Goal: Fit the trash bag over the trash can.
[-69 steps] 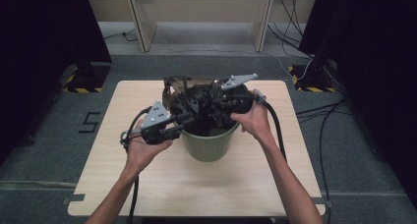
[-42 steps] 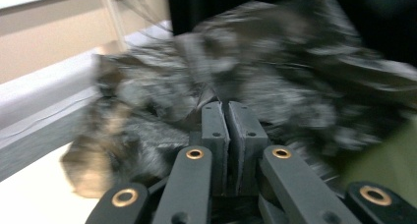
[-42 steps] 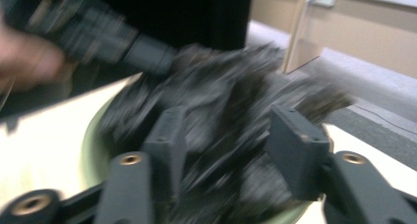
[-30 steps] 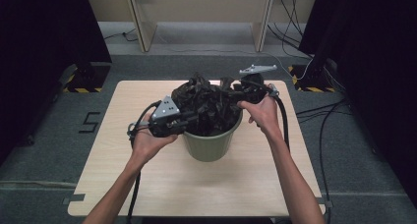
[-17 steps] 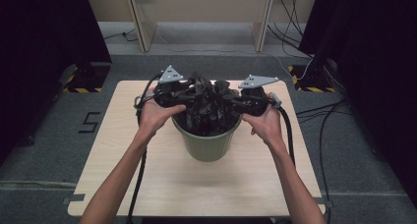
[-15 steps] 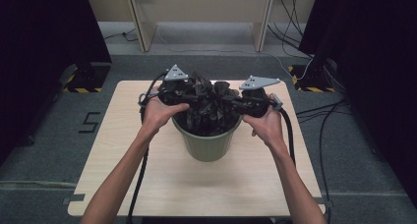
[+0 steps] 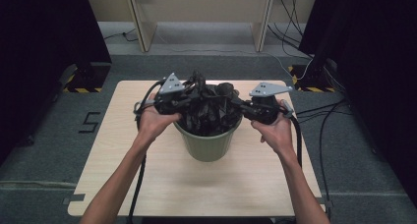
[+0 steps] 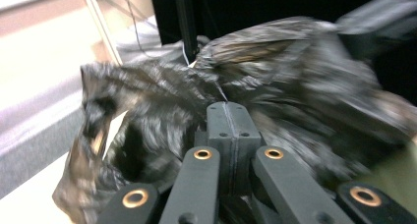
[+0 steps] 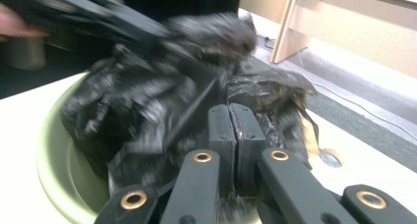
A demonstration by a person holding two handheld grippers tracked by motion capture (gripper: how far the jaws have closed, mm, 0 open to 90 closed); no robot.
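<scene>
Both grippers shifted apart; closed jaws pinch the black bag (image 7: pixel 209 108) at the bin (image 7: pixel 206 143) rim.

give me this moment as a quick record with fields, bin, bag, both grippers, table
bin: green bin, upright near the middle of the table
bag: black bag, crumpled, bunched over the bin's mouth
left gripper: left gripper, jaws closed on a fold of the bag at the bin's left side
right gripper: right gripper, jaws closed on the bag at the bin's right side
table: light wooden table
</scene>
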